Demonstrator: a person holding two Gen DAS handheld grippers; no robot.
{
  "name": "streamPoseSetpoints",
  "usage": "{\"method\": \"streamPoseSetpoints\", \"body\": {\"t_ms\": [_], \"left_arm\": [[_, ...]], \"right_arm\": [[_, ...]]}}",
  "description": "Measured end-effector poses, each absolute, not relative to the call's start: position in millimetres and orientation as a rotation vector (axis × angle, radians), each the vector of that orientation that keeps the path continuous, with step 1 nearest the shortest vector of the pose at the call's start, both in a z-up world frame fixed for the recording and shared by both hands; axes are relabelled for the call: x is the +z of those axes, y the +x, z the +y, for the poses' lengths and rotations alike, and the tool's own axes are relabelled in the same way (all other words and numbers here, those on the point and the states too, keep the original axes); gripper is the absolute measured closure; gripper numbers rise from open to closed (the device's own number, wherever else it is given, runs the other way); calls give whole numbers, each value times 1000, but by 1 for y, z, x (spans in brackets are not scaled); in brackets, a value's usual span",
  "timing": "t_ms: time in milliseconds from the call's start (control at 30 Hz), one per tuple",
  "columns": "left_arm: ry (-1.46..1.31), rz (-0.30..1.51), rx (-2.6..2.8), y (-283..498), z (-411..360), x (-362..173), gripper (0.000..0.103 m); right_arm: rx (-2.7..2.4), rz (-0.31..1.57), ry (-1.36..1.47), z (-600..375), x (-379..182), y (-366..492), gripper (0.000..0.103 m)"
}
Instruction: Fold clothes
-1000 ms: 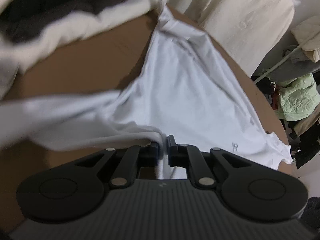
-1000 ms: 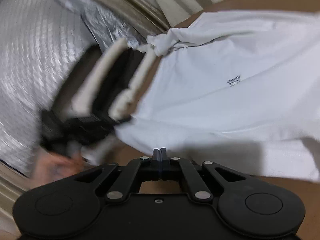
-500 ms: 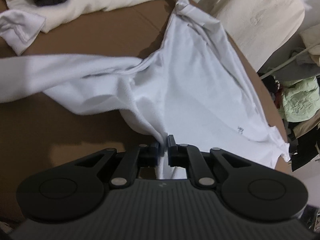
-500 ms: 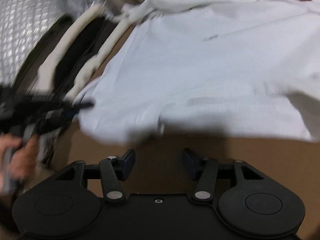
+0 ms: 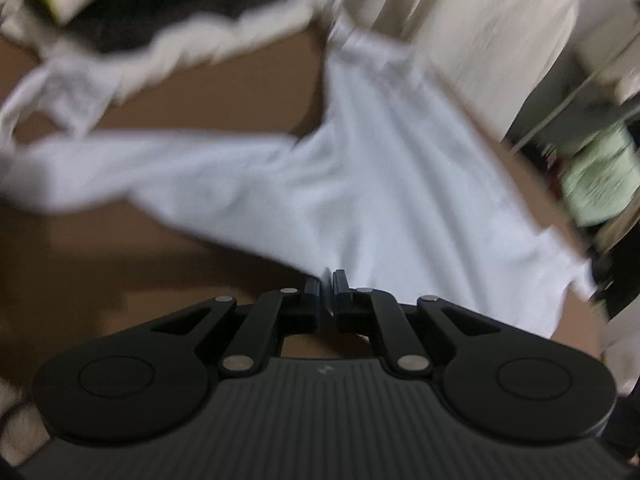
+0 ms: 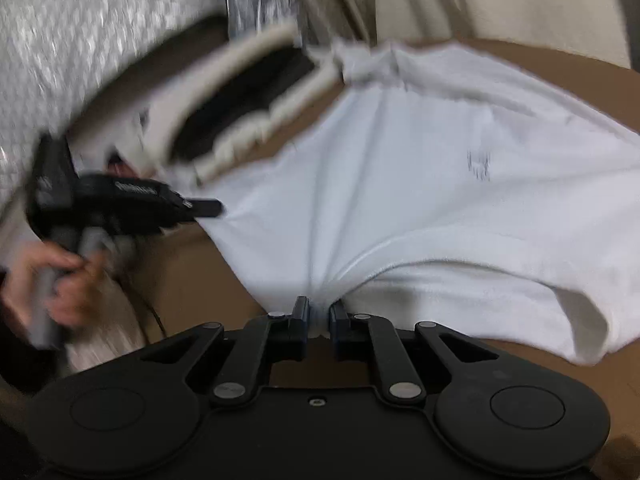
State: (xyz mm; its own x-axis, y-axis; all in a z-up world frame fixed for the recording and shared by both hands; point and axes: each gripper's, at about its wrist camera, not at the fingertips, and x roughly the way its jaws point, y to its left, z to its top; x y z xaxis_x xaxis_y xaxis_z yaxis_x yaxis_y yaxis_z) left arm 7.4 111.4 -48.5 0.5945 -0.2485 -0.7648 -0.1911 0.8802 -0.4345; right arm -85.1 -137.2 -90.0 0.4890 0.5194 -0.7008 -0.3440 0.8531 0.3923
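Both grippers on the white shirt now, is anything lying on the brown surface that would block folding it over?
Nothing visible blocks it. The left gripper and right gripper each pinch the white shirt. The clothes pile sits at the shirt's far edge, off its body.

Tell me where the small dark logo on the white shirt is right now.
In the right wrist view, the logo sits right of centre on the white shirt, beyond and right of the right claw, which pinches the shirt's near edge.
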Motion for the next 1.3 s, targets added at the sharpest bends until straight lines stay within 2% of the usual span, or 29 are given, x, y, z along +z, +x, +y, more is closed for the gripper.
{"method": "streamPoseSetpoints", "body": {"t_ms": [67,133,233,300,333,367,433,567,700,733,767,867,967,1100,1300], "left_arm": [[-487,991,-8,9,110,-54,98],[-487,945,-12,8,116,-39,96],[-400,796,50,-5,139,4,91],[-262,758,156,-8,160,25,74],[-191,740,210,-9,172,35,58],[-120,721,264,-10,183,45,48],[-113,795,323,4,212,35,40],[-166,958,397,35,269,4,39],[-268,1100,358,61,289,-44,43],[-262,1096,363,62,288,-51,66],[-246,1060,391,58,286,-48,97],[-247,904,475,40,280,-26,96],[-458,716,538,0,289,16,96],[-641,599,597,-26,301,43,94],[-1055,575,680,7,351,11,91]], "right_arm": [[499,1043,230,-134,-113,-77,89],[462,1079,240,-129,-128,-72,89],[477,1108,254,-127,-129,-73,73],[514,1150,228,-122,-125,-76,68],[539,1175,206,-119,-122,-78,68],[568,1183,197,-116,-118,-81,68],[644,1150,212,-110,-103,-87,68],[740,975,192,-77,-71,-68,66],[722,808,-11,-22,-69,-35,65],[723,788,-52,-11,-72,-28,65],[725,770,-93,-1,-75,-21,64],[746,743,-191,28,-82,-13,60],[781,724,-281,53,-87,-10,58],[786,672,-395,73,-94,-10,55],[754,682,-441,81,-114,-3,52]]}}
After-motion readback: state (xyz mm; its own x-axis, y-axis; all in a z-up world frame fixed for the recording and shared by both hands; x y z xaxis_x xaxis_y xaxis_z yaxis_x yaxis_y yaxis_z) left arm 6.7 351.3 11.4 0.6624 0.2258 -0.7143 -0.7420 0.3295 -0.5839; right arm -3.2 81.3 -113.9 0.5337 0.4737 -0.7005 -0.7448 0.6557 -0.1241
